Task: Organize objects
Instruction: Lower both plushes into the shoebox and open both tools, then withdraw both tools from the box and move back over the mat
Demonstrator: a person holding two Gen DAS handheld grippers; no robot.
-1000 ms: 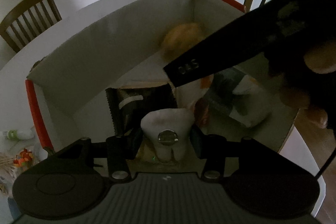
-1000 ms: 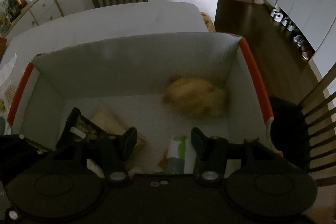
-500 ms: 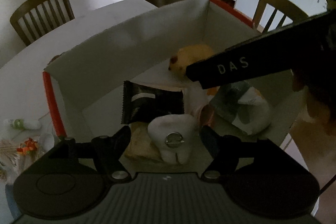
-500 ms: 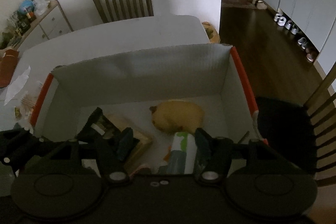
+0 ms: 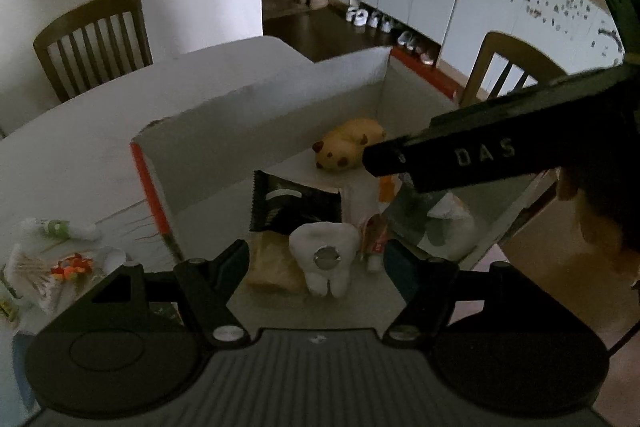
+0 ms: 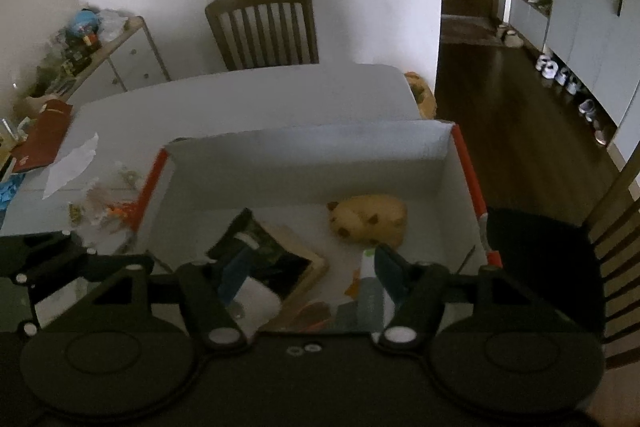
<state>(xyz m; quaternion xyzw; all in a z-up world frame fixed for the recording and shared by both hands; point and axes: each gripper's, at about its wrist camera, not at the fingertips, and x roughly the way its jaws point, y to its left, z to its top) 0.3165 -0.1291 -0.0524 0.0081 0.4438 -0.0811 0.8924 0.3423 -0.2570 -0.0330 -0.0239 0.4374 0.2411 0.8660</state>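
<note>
A white box with orange rims (image 5: 256, 131) (image 6: 304, 163) stands on the white table. In it lie a yellow spotted plush (image 5: 348, 145) (image 6: 368, 219), a black packet (image 5: 292, 207) (image 6: 260, 251), a tan block (image 5: 272, 263) and a white tooth-shaped toy (image 5: 324, 255). My left gripper (image 5: 318, 255) hangs open above the tooth, its pads clear of it. My right gripper (image 6: 310, 261) hovers over the box with its jaws opening and nothing held; a green-and-white tube (image 6: 370, 291) lies below its right finger. The right gripper's black body (image 5: 480, 155) crosses the left wrist view.
Toothpicks and a small bottle (image 5: 56, 229) lie on the table left of the box. A paper scrap (image 6: 72, 163) and a red booklet (image 6: 44, 135) sit farther left. Wooden chairs (image 6: 264, 27) (image 5: 508, 67) stand around the table, one with a dark cushion (image 6: 536, 259).
Both grippers have risen above the box. The left jaws opened off the tooth toy. The right jaws widened. The yellow plush, blurred at first, now lies still.
</note>
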